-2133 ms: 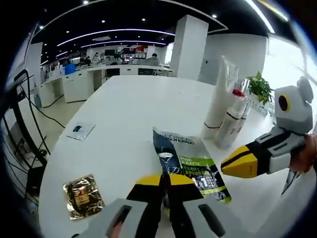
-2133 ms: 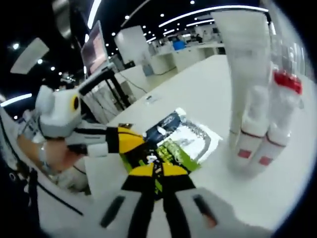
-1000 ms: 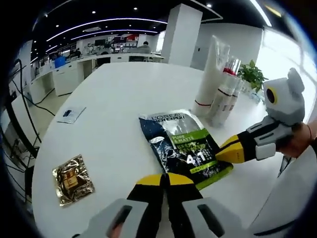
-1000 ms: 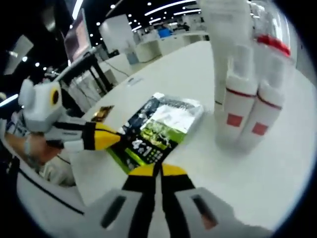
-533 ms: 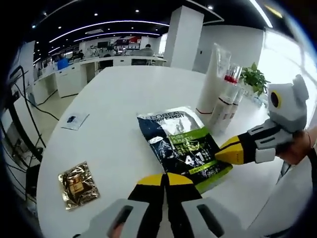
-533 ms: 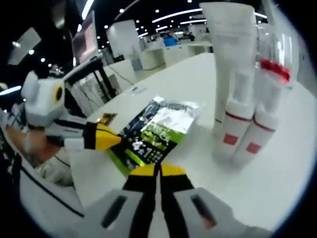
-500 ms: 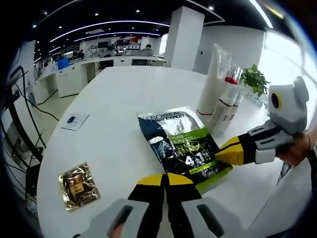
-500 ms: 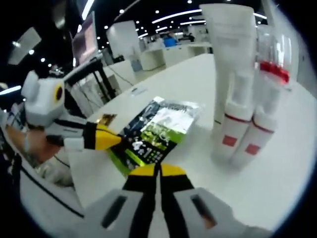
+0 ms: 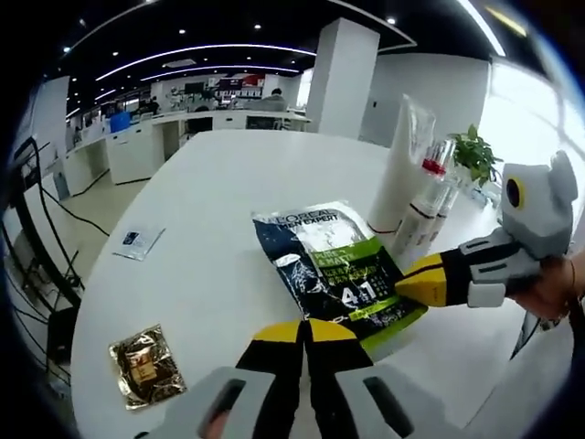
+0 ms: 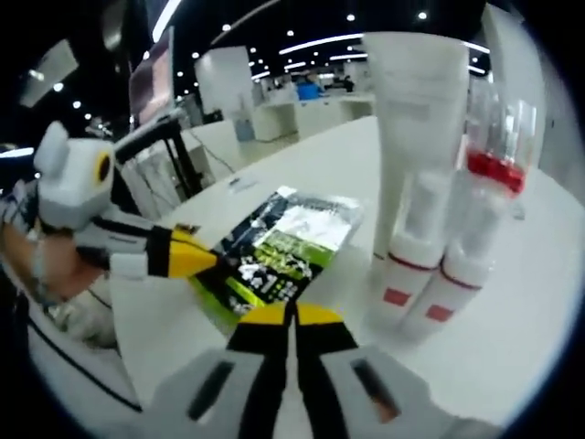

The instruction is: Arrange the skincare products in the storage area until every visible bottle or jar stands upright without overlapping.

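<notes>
Left gripper view: left gripper (image 9: 306, 331) fingers closed, empty, just short of the sachet pack (image 9: 335, 267) lying flat on the desk (image 9: 210, 201).
Right gripper view: right gripper (image 10: 291, 317) fingers closed, empty; upright bottles (image 10: 430, 265) just beyond the pack.
Risk: a careless sweep could topple the bottles.

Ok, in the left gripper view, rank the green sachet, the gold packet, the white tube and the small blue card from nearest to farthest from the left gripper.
1. Green sachet, just ahead, slightly right.
2. Gold packet, left, near the table edge.
3. Blue card at far left and white tube at far right: too close to call.
</notes>
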Demonstrator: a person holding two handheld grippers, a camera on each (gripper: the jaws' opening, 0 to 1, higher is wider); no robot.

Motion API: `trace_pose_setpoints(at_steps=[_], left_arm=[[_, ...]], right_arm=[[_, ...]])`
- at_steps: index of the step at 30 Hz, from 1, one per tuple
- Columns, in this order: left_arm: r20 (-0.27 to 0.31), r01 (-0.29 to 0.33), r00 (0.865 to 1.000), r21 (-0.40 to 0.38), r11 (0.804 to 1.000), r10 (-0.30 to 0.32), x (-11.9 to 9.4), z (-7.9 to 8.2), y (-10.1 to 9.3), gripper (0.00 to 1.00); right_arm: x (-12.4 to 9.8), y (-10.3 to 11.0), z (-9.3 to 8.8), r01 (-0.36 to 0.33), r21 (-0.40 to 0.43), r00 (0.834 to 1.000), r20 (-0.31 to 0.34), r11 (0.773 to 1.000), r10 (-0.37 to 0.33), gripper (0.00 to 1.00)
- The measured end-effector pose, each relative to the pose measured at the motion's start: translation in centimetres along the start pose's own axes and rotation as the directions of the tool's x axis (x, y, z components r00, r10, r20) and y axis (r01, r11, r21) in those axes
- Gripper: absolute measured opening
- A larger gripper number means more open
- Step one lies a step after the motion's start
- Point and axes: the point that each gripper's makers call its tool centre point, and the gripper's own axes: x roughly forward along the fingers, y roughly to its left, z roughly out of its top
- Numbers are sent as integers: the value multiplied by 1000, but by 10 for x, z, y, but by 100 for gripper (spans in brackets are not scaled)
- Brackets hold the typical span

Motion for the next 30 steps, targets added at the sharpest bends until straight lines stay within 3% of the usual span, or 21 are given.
trace_pose_setpoints(at_steps=[14,20,30], left_arm=[[-1,11,1000,-1,1000,-11,16,9,-3,0],[-20,7,1000,-15,1000,-8,25,5,-3,0],[-46,-8,999,-3,1000,8,36,-1,0,1]], right_arm=[[8,-15,-1,81,-73,997,-8,994,-82,1],[15,-22,-7,134,-177,989,-35,975,-142,1],[20,-26,-10,165,-241,982,-54,956,-183,3]])
